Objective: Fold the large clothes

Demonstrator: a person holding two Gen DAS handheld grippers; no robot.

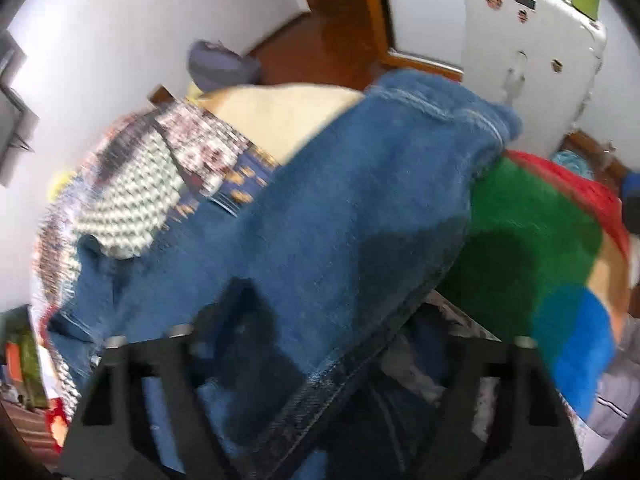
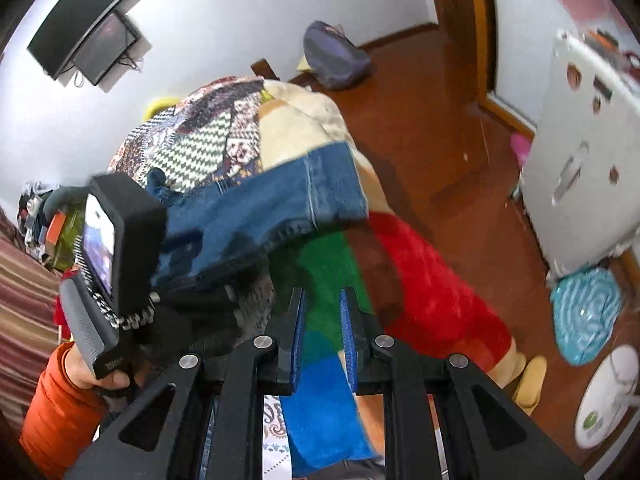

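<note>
Much bare floor [image 2: 452, 152] beside jeans [image 2: 256, 204]

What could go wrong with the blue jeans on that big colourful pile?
1. The jeans lie bunched on a soft, rounded pile, close to its edge above the floor. A tug might slide them off.
2. The right gripper is shut with nothing in it. Only the left gripper is at the jeans, so the fold could come out crooked.
3. The colourful blanket underneath might get dragged along.
</note>
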